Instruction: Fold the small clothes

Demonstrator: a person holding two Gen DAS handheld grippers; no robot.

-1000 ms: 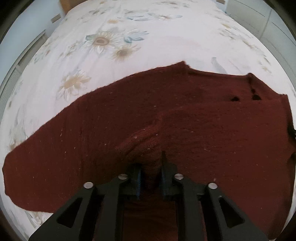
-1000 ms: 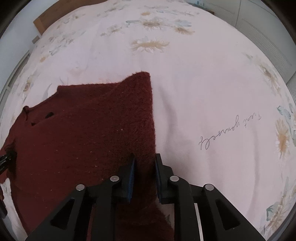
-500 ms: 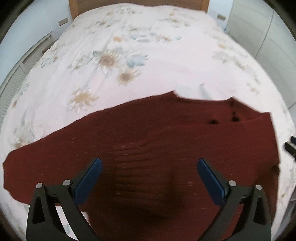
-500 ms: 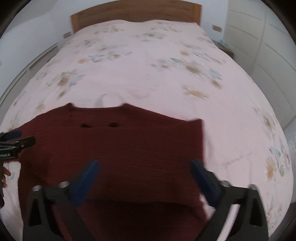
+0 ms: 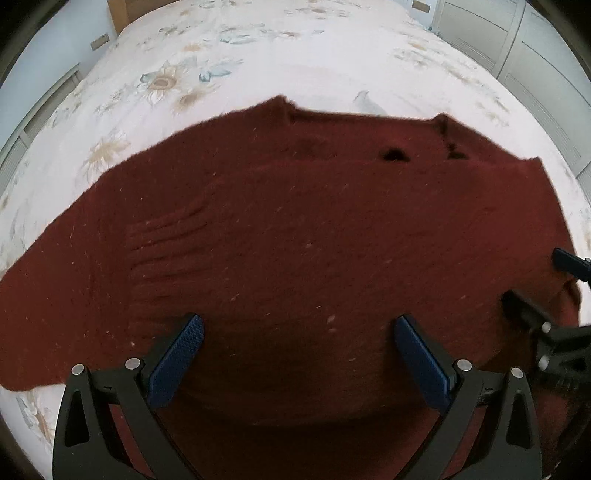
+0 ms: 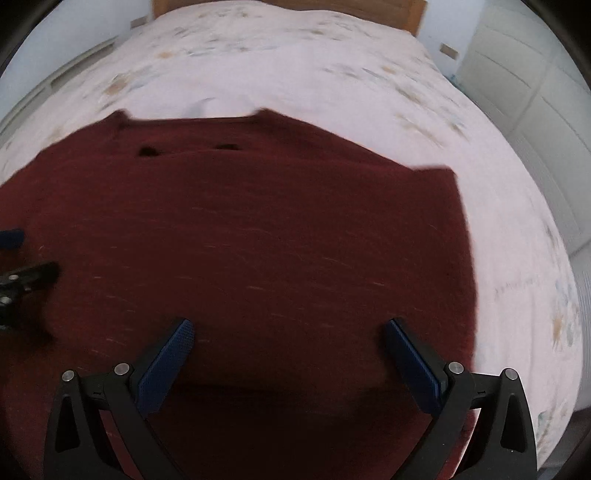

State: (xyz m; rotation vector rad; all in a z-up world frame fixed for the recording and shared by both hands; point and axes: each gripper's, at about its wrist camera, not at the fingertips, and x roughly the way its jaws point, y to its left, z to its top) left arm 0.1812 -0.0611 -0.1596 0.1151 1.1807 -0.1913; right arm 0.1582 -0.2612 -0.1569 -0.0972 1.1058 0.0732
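On the bed point(image 5: 332, 74) with its flowered cover, a dark red knitted sweater point(image 5: 295, 229) is lying spread flat, its neckline toward the headboard point(image 6: 280, 7). The left gripper point(image 5: 297, 352) is hovering over the sweater's near part with its fingers point(image 5: 177, 358) spread wide, grasping nothing. The right gripper point(image 6: 290, 352) is hanging likewise above the sweater, fingers point(image 6: 413, 369) released and empty.

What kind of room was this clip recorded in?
Most likely a bedroom. The dark red sweater lies on a bed with a floral bedspread, a wooden headboard at its far end, and white panelled wardrobe doors to one side.
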